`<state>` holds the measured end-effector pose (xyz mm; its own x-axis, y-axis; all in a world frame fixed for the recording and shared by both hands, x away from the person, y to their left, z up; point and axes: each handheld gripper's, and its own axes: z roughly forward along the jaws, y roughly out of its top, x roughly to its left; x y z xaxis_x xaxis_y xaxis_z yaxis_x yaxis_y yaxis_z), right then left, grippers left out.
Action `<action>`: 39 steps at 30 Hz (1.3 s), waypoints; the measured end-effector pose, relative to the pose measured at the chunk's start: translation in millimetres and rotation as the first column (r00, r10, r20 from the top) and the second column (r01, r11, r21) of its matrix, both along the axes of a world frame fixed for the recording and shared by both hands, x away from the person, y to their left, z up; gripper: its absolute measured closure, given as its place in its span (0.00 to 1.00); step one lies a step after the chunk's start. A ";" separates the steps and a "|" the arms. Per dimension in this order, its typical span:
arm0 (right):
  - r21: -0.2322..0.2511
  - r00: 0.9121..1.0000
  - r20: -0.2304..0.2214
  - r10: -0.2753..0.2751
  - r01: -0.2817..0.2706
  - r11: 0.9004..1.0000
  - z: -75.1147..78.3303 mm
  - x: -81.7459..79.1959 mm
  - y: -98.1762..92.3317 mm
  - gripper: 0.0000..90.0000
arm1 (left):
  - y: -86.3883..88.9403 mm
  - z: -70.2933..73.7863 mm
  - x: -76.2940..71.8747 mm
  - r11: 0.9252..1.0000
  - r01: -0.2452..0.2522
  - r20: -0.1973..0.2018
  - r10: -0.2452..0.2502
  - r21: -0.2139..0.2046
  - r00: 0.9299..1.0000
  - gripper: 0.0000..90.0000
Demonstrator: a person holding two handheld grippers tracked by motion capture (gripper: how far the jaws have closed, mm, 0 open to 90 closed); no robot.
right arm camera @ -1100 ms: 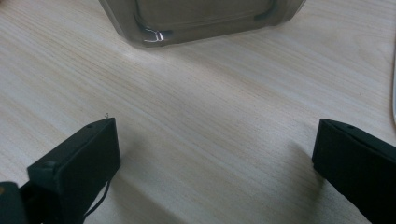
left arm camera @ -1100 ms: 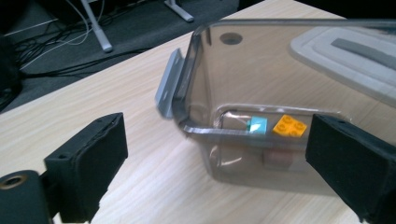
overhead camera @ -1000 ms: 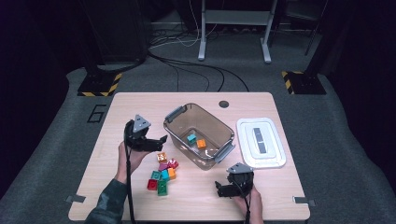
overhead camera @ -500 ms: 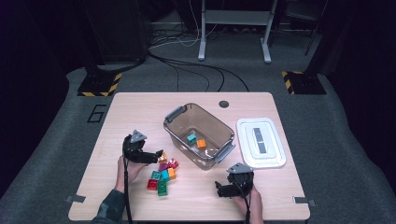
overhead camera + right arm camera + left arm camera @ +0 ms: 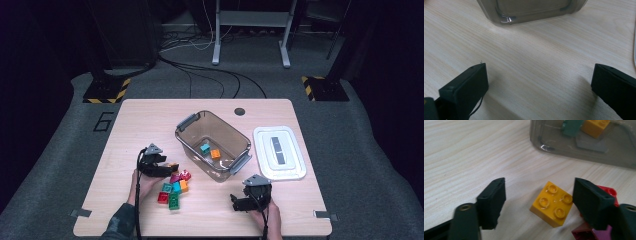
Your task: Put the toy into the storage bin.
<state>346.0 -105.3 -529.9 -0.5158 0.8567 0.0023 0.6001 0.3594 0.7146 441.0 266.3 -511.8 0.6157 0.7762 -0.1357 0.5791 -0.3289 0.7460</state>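
A yellow four-stud brick [image 5: 552, 206] lies flat on the wooden table between the jaws of my left gripper [image 5: 540, 195]. The jaws have just been closing. The right one is at the brick's corner, while the left one stands well clear of it. In the high view my left gripper [image 5: 167, 169] is low at the upper left of a pile of coloured bricks [image 5: 175, 192]. A red brick [image 5: 610, 191] and a dark red one [image 5: 581, 232] sit behind the right jaw. My right gripper [image 5: 237, 202] rests open near the front edge, with bare table between its jaws [image 5: 536, 80].
A clear plastic bin [image 5: 186, 142] stands mid-table, just beyond the pile, and holds a teal brick [image 5: 205, 148] and an orange brick [image 5: 215, 154]. Its white lid [image 5: 279, 152] lies to the right. A round hole [image 5: 240, 111] is near the table's far edge.
My left gripper has come down from above the table to the pile's upper-left edge. Its jaws now stand around the yellow brick. The right gripper has not moved.
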 end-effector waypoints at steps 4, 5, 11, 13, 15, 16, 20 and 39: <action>0.000 1.000 0.000 0.000 0.000 1.000 0.0 0.0 0.0 0.00 | 0.7 0.0 -0.8 1.000 0.008 0.001 -0.008 -0.012 1.000 0.45; 0.000 1.000 0.000 0.000 0.000 1.000 0.0 0.0 0.0 0.00 | 1.5 0.5 -0.7 1.000 0.009 0.005 -0.009 -0.004 1.000 0.45; -0.001 1.000 0.000 0.000 0.000 1.000 0.0 0.0 0.0 0.00 | 10.4 -0.1 -2.7 0.999 -0.040 0.009 0.040 -0.016 0.999 0.46; 0.000 1.000 0.000 0.000 0.000 1.000 0.0 0.0 0.0 0.00 | 14.9 -0.5 -3.2 0.998 -0.056 0.010 0.056 -0.019 0.998 0.45; 0.000 1.000 0.000 0.000 0.000 1.000 0.0 0.0 0.0 0.00 | 18.7 0.1 -3.3 0.998 -0.069 0.014 0.069 -0.004 0.997 0.43; 0.000 1.000 0.000 0.000 0.000 1.000 0.0 0.0 0.0 0.00 | 20.2 0.8 -3.3 0.997 -0.079 0.015 0.079 0.007 0.997 0.42; -0.006 1.000 0.001 0.007 -0.007 1.000 0.1 0.0 -0.5 0.00 | 22.0 3.7 -5.4 0.994 -0.105 0.024 0.105 -0.011 0.994 0.32; -0.004 1.000 0.000 0.005 -0.005 1.000 0.1 -0.3 -0.4 0.00 | 17.9 -9.1 -13.8 0.995 -0.095 -0.001 0.095 0.031 0.996 0.51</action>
<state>345.6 -105.7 -529.7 -0.5202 0.8541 -0.0010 0.5984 0.3653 0.7130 427.1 284.2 -520.8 0.5390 0.8348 -0.1120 0.6105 -0.2956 0.7348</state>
